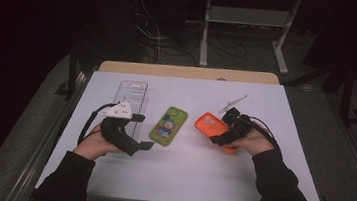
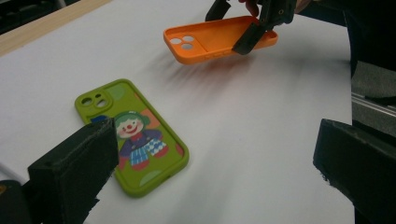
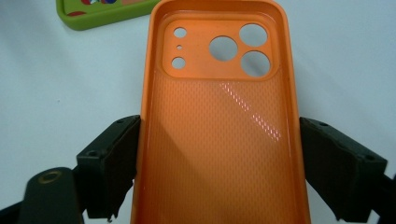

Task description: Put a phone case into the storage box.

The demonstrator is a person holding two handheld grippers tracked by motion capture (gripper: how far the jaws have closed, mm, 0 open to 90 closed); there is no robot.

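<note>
Gripping orange case [image 3: 219, 140], hollow upward

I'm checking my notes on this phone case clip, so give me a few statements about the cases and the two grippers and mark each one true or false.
1. The right gripper clamps the orange plastic phone case across its two long sides. True.
2. The orange case lies flat on the white table sheet. False: in the left gripper view it is lifted clear, with its shadow below it.
3. The green phone case with a clown picture lies on the sheet, held by neither gripper. True.
4. The left gripper is shut on the green case. False: its jaws stand wide apart with nothing between them.
5. The clear plastic tray lies right of the orange case. False: it is at the far left.
</note>
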